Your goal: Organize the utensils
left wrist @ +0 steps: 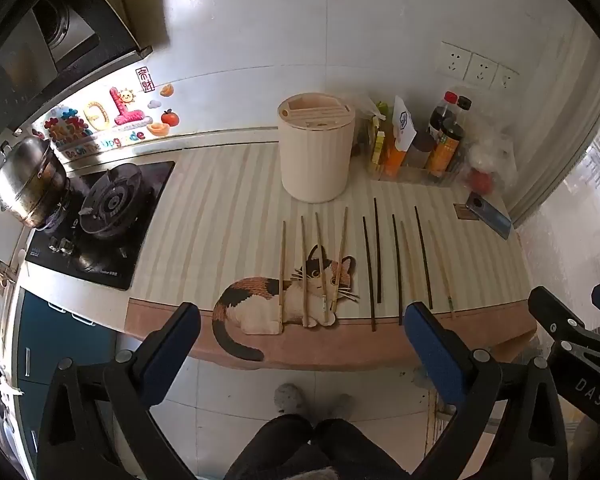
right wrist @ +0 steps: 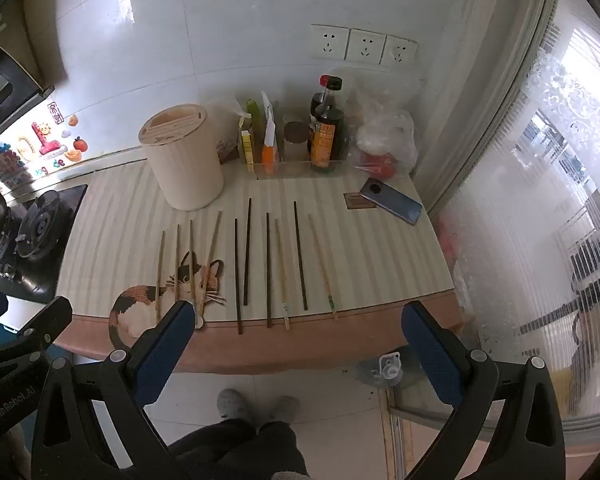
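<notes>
Several chopsticks lie side by side on the counter: light bamboo ones (left wrist: 303, 272) on the cat picture (left wrist: 260, 304), dark ones (left wrist: 377, 250) and two more pale ones to the right. They show in the right wrist view too, bamboo (right wrist: 177, 268) and dark (right wrist: 247, 252). A cream round utensil holder (left wrist: 316, 152) (right wrist: 182, 160) with a slotted top stands behind them. My left gripper (left wrist: 302, 320) is open and empty, held off the counter's front edge. My right gripper (right wrist: 300, 320) is open and empty, beside it to the right.
A gas stove (left wrist: 104, 216) with a steel pot (left wrist: 28, 184) is at the left. Sauce bottles (right wrist: 326, 128) and packets in a clear tray, a plastic bag (right wrist: 384, 140) and a phone (right wrist: 390, 200) sit at the back right. A window wall (right wrist: 540, 200) bounds the right. The person's feet (right wrist: 256, 404) are on the floor below.
</notes>
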`<state>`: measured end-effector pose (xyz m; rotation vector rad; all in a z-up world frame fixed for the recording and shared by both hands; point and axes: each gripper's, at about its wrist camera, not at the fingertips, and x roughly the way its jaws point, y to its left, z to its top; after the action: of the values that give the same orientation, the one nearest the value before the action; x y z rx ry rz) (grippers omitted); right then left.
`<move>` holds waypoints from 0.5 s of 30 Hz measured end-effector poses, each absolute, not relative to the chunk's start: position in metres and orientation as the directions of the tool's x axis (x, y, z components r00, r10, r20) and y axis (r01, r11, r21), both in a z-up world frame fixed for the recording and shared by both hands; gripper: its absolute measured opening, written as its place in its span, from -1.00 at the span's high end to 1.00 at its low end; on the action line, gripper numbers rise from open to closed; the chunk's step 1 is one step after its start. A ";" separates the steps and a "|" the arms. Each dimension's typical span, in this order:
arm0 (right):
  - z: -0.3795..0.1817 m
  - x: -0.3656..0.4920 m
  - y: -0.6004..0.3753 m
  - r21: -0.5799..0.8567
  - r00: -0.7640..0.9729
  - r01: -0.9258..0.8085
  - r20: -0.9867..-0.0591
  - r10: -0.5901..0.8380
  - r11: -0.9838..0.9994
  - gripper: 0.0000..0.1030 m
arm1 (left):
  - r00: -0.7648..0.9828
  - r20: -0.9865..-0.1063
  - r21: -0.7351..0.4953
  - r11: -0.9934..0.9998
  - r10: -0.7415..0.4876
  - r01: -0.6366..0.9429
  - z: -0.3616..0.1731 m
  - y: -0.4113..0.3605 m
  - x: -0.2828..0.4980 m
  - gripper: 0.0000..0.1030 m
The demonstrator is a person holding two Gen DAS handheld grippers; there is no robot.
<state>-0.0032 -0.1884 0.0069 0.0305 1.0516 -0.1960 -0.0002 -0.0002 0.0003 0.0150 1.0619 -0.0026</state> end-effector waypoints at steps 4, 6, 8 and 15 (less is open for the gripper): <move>0.008 -0.004 -0.191 -0.071 0.483 0.177 -0.863 -0.149 0.982 -1.00 | 0.488 -0.873 0.012 1.000 0.004 0.012 0.002 -0.001 -0.001 -1.00; 0.009 -0.004 -0.193 -0.070 0.487 0.181 -0.860 -0.151 0.981 -1.00 | 0.489 -0.872 0.012 1.000 0.005 0.013 0.003 -0.011 0.003 -1.00; 0.010 -0.004 -0.194 -0.071 0.491 0.182 -0.858 -0.153 0.981 -1.00 | 0.492 -0.870 0.010 1.000 0.003 0.012 0.005 -0.014 0.003 -1.00; 0.013 -0.006 -0.198 -0.069 0.495 0.182 -0.856 -0.152 0.981 -1.00 | 0.497 -0.868 0.010 1.000 0.001 0.015 0.009 -0.014 0.003 -1.00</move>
<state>-0.0065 -0.1980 0.0135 0.0320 1.0335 -0.2024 0.0035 -0.0143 0.0091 0.0174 1.0509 -0.0083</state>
